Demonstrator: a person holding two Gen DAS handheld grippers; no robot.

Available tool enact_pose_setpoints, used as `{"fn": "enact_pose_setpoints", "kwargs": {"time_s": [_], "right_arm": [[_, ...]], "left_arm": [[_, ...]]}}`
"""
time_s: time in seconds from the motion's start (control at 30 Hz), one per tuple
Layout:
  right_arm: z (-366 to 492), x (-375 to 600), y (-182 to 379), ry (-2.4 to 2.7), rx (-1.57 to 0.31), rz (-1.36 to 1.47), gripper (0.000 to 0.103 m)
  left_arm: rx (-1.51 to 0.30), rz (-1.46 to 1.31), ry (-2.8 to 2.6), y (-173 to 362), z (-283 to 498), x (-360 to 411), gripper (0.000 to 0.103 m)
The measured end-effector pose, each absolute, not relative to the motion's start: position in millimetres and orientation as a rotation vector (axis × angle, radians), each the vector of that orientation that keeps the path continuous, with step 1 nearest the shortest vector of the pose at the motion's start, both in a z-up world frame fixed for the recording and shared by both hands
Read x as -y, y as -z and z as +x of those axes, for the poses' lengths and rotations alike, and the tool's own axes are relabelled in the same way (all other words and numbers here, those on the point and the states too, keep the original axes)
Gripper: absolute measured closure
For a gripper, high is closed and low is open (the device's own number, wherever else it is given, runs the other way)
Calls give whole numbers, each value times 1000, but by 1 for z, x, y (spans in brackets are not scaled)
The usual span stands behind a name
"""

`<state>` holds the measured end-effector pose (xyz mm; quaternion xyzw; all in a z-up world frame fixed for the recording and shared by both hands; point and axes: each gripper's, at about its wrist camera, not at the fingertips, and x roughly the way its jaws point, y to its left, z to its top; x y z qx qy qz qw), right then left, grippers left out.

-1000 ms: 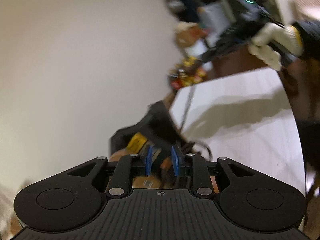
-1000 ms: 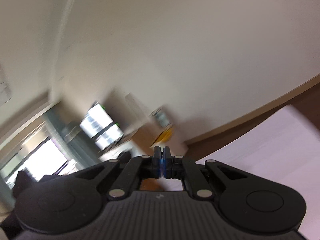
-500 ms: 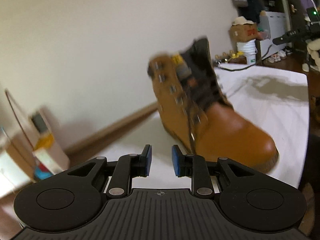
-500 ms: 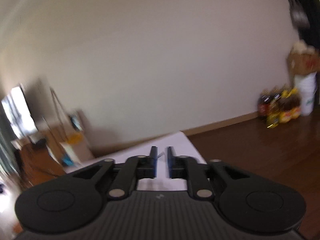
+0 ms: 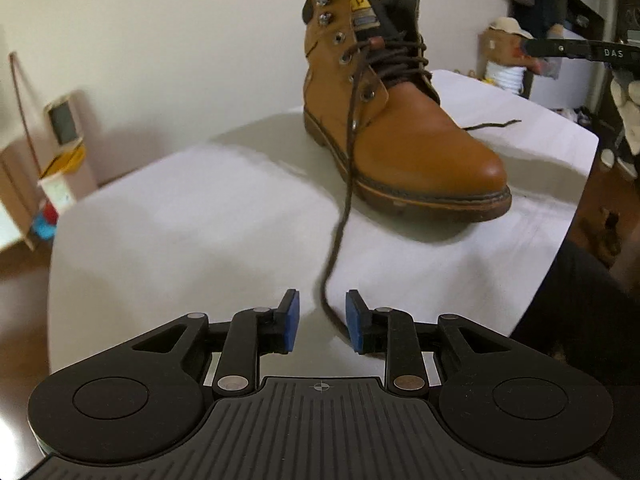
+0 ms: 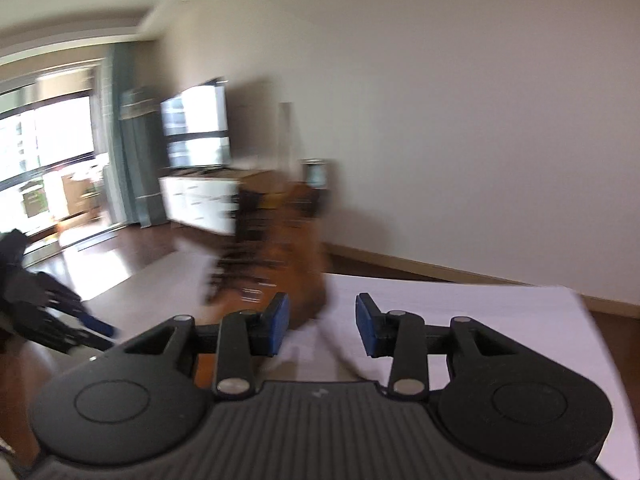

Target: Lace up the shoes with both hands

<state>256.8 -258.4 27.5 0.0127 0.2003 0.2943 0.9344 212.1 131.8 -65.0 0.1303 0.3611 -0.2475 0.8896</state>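
My left fingers (image 5: 320,322) point down at the white-covered table (image 5: 200,216), their blue pads spread and opening a little. The dark brown cord lace (image 5: 347,184) runs from the tan leather ankle boot (image 5: 404,120) toward me and passes through the gap between the pads without either pad pressing on it; it lies closer to the right-hand pad, at about 5 o'clock of the gap.

The boot stands upright on the table at 1 o'clock from my left fingers, well apart from them, its rounded toe turned toward 4 o'clock. The lace is threaded through the lower metal eyelets, while the upper hooks stand bare. Its other end (image 5: 494,125) lies on the cloth past the toe at 2 o'clock.

At the far right edge of the left wrist view, a white-gloved hand (image 5: 626,120) holds the black body of my other tool, well apart from the boot.

My right fingers (image 6: 322,328) are spread wide and opening, with nothing pinched. That view is smeared by motion: the boot (image 6: 296,240) is a tan blur at 12 o'clock, just beyond the fingertips, and a faint dark line on the cloth between the pads may be lace, though I cannot tell. My left tool (image 6: 52,320) shows at 9 o'clock.
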Motion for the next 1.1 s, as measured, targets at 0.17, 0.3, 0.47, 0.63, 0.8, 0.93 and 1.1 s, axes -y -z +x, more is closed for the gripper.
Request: {"fn": "enact_pose_setpoints", "kwargs": {"time_s": [0.17,0.3,0.47,0.63,0.8,0.93,1.1], "right_arm": [[267,224,-39,-729,-400,-15,61],[254,214,-50,-807,-385,-61,58],[249,193,-59,-866,-369,-107,55],[231,191,-62,-884,-360,-128,51],[224,196,-58,-879,-375,-136,50],[236,182,-51,-909,-396,-159,51],[247,136,-46,-1024,-387,-397,51]], "left_arm": [[-774,301,442,67,211,-119,76],[-786,292,404,65,209,-115,79],[-785,285,386,67,209,-107,85],[-775,274,381,71,210,-102,89],[-764,271,388,73,209,-103,101],[-723,280,385,74,208,-112,102],[-658,382,410,56,202,-130,102]]}}
